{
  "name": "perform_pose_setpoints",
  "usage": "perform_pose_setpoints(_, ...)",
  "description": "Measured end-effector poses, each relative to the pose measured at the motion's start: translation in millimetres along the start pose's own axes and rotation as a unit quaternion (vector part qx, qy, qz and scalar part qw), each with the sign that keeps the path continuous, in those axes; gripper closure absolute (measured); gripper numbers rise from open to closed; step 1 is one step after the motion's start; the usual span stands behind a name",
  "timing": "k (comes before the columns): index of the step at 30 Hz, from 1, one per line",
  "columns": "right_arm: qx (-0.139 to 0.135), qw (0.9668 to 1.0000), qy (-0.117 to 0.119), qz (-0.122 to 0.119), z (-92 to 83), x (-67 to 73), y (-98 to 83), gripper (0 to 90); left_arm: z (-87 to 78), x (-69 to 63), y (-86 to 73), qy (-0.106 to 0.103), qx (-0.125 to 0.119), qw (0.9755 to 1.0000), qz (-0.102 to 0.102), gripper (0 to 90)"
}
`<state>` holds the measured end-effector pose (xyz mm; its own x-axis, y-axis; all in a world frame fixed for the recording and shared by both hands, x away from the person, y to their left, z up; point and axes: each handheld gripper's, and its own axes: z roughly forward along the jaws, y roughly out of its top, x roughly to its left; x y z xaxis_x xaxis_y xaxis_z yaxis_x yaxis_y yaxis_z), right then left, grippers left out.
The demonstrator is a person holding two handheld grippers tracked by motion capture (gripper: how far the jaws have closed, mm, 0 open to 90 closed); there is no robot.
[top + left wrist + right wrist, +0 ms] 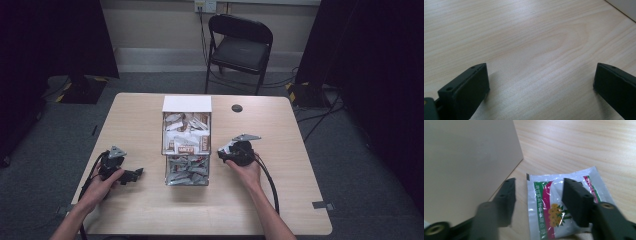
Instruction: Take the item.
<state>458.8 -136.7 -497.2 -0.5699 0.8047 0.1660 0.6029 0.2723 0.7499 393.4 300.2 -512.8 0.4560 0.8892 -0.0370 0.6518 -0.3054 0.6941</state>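
Dim, vignetted overhead — blurred close-ups

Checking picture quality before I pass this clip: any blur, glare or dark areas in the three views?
High view: table lit, surroundings very dark. Left gripper view: wood grain sharp, soft shadows beside the jaws. Right gripper view: near jaw parts blurred, glare streaks on the sachet, box wall dull and shaded.

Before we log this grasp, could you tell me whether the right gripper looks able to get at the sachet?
Probably yes: the right gripper has open jaws just over the flat sachet, beside the box wall.
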Motion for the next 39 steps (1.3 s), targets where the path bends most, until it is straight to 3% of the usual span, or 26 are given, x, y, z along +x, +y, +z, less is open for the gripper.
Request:
perform_pose_setpoints(5,-0.013,0.9999,-0.004,-0.006,-5.2,0.2,2.7,29.0,0.0,0.0,0.0,0.000,0.000,1.0000,0.000,0.0)
perform_pose_setpoints(6,-0.017,0.9998,-0.007,0.001,-7.8,-2.4,3.4,22.6,0.0,0.0,0.0,0.000,0.000,1.0000,0.000,0.0)
perform_pose_setpoints(10,-0.019,0.9997,-0.014,0.009,-13.4,-6.0,4.0,15.9,0.0,0.0,0.0,0.000,0.000,1.0000,0.000,0.0)
perform_pose_setpoints(16,-0.009,0.9996,-0.020,0.016,-23.6,-7.3,5.1,16.0,0.0,0.0,0.0,0.000,0.000,1.0000,0.000,0.0)
perform_pose_setpoints(26,-0.022,0.9992,-0.027,0.019,-46.3,-6.1,6.8,16.7,0.0,0.0,0.0,0.000,0.000,1.0000,0.000,0.0)
perform_pose_setpoints(35,-0.026,0.9987,-0.045,0.005,-75.7,-1.8,4.1,15.0,0.0,0.0,0.0,0.000,0.000,1.0000,0.000,0.0)
perform_pose_setpoints(39,-0.038,0.9983,-0.042,0.012,-92.6,-6.3,-2.7,15.2,0.0,0.0,0.0,0.000,0.000,1.0000,0.000,0.0)
